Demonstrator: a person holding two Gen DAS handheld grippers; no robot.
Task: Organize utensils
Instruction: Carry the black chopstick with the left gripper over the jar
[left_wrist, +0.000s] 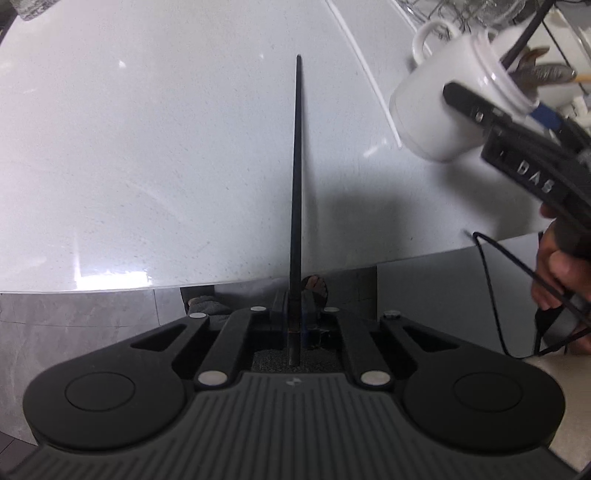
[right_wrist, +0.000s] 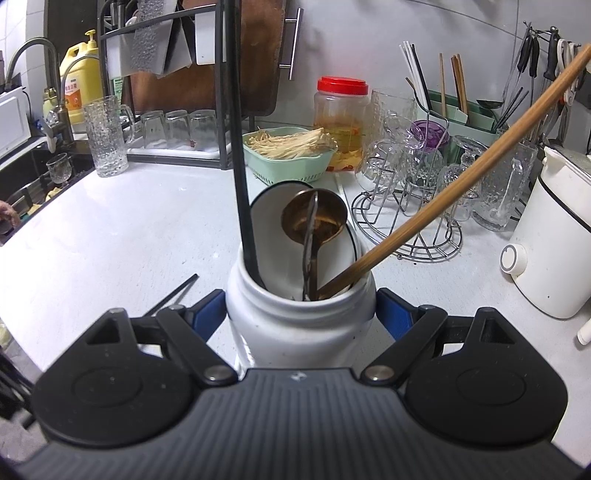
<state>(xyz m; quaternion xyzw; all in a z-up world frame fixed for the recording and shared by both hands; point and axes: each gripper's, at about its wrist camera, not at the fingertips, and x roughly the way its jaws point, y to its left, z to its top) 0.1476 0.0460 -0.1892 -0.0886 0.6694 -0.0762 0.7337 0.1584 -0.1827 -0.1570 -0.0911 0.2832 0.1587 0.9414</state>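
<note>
In the left wrist view my left gripper (left_wrist: 295, 322) points down at the white counter (left_wrist: 147, 147), shut on a thin black chopstick (left_wrist: 296, 184) that runs straight out from between its fingers. At the right edge a white jar (left_wrist: 432, 110) hangs tilted in my right gripper, one black finger (left_wrist: 466, 101) lying across its side. In the right wrist view my right gripper (right_wrist: 300, 312) is shut on the white jar (right_wrist: 295, 328), a blue pad (right_wrist: 208, 312) on each side. The jar holds a black chopstick (right_wrist: 240, 166), a metal spoon (right_wrist: 314, 221), a white spoon (right_wrist: 269, 229) and a bamboo chopstick (right_wrist: 461, 188).
A white mug (left_wrist: 434, 40) stands behind the jar. A wire rack of glasses (right_wrist: 417, 177), a green basket (right_wrist: 291, 155), a red-lidded jar (right_wrist: 341, 122) and a white kettle (right_wrist: 550, 240) crowd the back. The sink (right_wrist: 22, 188) lies left. A hand (left_wrist: 561, 266) grips the right tool.
</note>
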